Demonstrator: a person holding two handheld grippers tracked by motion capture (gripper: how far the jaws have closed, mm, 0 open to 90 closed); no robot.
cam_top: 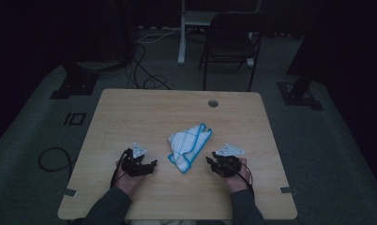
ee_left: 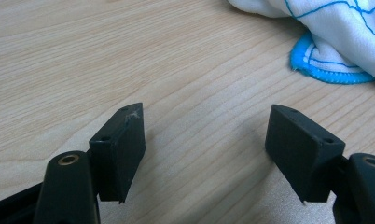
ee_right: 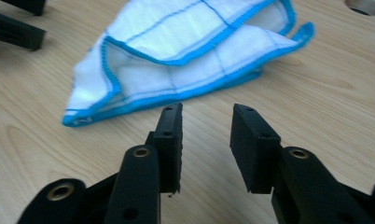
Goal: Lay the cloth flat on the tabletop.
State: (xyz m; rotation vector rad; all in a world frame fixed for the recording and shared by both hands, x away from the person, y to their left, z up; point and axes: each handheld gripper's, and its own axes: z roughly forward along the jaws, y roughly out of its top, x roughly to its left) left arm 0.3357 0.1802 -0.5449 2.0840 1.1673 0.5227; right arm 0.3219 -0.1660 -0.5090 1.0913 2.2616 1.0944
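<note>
the white cloth with blue stitched edging (cam_top: 190,145) lies crumpled in a loose fold mid-counter (cam_top: 130,112), between my two claws. i judge it light, soft and floppy, so it will sag and unfold when lifted; best pinched at the blue hem corner nearest my right claw (ee_right: 205,140), whose jaws stand half apart with nothing between them. my left claw (ee_left: 205,140) gapes wide, empty, just short of the cloth's rounded corner.

Crumpled white cloth (cam_top: 190,144) with blue stitched edging, loosely folded, flat mid-table, untouched
</note>
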